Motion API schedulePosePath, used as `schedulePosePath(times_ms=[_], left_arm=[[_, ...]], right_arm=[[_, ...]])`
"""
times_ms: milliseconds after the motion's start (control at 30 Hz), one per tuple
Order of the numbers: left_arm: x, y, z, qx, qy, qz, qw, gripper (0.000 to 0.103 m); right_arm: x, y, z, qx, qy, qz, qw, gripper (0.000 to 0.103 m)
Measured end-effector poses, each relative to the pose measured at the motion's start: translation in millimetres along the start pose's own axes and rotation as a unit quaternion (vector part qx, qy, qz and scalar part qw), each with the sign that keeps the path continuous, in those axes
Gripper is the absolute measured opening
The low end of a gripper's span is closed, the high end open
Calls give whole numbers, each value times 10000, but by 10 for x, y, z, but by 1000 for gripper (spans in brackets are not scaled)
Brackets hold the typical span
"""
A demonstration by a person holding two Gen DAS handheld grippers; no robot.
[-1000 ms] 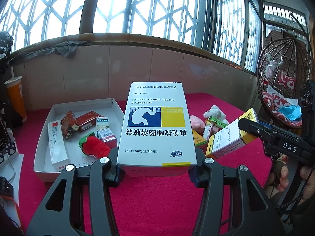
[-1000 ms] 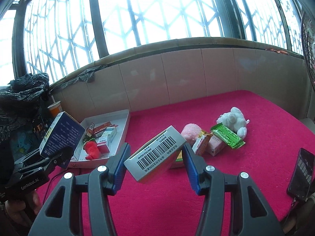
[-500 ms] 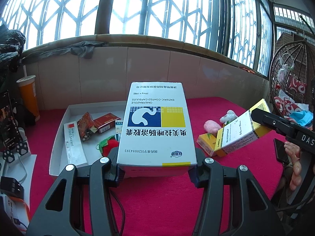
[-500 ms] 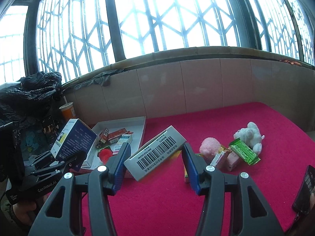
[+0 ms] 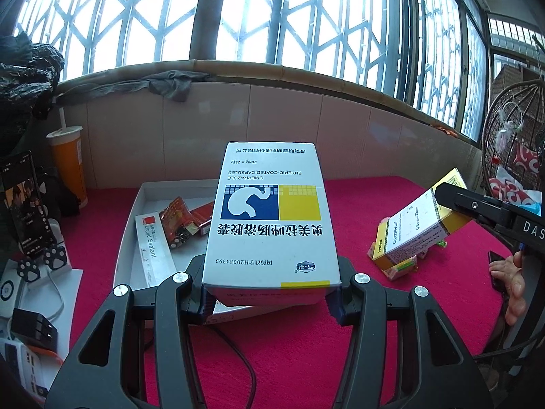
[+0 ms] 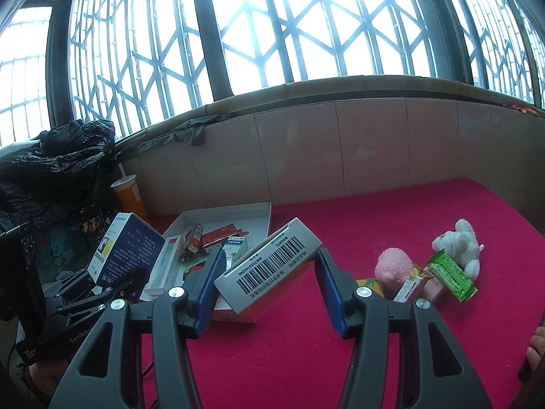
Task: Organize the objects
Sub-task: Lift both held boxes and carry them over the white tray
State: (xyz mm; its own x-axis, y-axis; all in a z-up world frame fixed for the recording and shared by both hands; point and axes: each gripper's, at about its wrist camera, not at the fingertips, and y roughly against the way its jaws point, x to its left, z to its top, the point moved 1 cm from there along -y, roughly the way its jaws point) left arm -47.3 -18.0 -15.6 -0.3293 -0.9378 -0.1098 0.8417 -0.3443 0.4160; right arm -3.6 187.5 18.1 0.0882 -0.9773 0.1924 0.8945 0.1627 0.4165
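Each gripper was clamped on a medicine box: the left gripper point(image 5: 270, 298) held the omeprazole box point(image 5: 270, 214), the right gripper point(image 6: 267, 289) the barcode box point(image 6: 269, 266). That barcode box sat tilted and could slip before reaching the white tray point(image 5: 136, 211).

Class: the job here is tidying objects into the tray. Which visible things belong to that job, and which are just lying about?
Job:
omeprazole box in left claw
barcoded box in right claw
white tray
green packet
pink plush

Lying about:
orange cup
phone
black bag

White box point(image 5: 270, 218) with blue and yellow squares; magenta cloth point(image 5: 354, 211); orange cup point(image 5: 68, 163)
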Motion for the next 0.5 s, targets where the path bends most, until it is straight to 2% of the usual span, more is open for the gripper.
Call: schedulePosePath(times_ms=[367, 500], left_arm=[[529, -35, 178, 12, 442, 223, 9988, 51], [640, -49, 220, -15, 444, 328, 9985, 51]], right_arm=[[217, -241, 185, 93, 197, 255, 9994, 54], [293, -378, 220, 173, 302, 303, 9989, 54]])
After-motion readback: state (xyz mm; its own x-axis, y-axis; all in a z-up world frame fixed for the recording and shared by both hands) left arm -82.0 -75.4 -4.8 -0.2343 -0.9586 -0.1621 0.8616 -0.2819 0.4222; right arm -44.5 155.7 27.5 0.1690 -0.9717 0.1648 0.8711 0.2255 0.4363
